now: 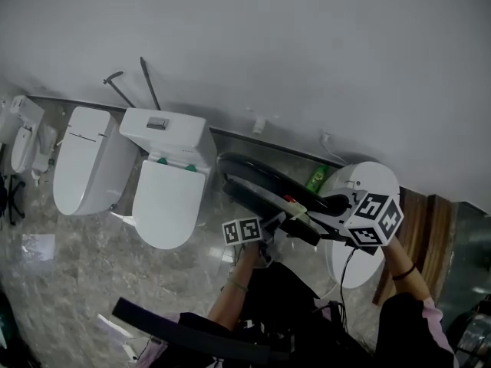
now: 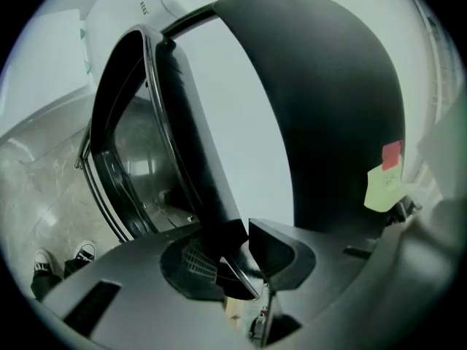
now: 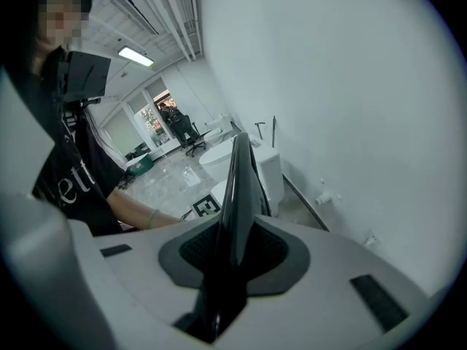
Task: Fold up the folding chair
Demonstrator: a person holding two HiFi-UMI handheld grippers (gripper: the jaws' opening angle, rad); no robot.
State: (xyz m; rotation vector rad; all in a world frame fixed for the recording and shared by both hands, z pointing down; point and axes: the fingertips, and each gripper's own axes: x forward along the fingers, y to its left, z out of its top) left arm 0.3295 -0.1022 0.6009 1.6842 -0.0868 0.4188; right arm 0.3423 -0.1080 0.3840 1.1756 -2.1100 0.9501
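Between the two grippers, off the marble floor [image 1: 77, 282] and near the middle of the head view, is the folding chair [image 1: 261, 176] – black, carried in the air, with a white toilet [image 1: 169, 198] at its 9 o'clock and the pale wall [image 1: 307, 52] at its 12 o'clock.

The left gripper [image 2: 233, 252] has its jaws closed on a thin black rim of the chair. The right gripper [image 3: 233, 250] is clamped on a narrow black edge that runs straight out between its jaws. Neither one is empty.

The fold looks mostly done. In the head view the two dark panels lie nearly parallel, one just beside the other. The left gripper view shows a wedge of wall between the curved panel and the framed one, so the chair is judged not yet flat. What is left appears to be pressing the two panels together and setting the chair down – where, nothing here shows.

In the head view the chair's long axis runs from 10 o'clock to 4 o'clock. Its far end points toward the toilet and the foot of the wall, and its near end is at the right gripper. It looks roughly level, though its exact tilt cannot be told.
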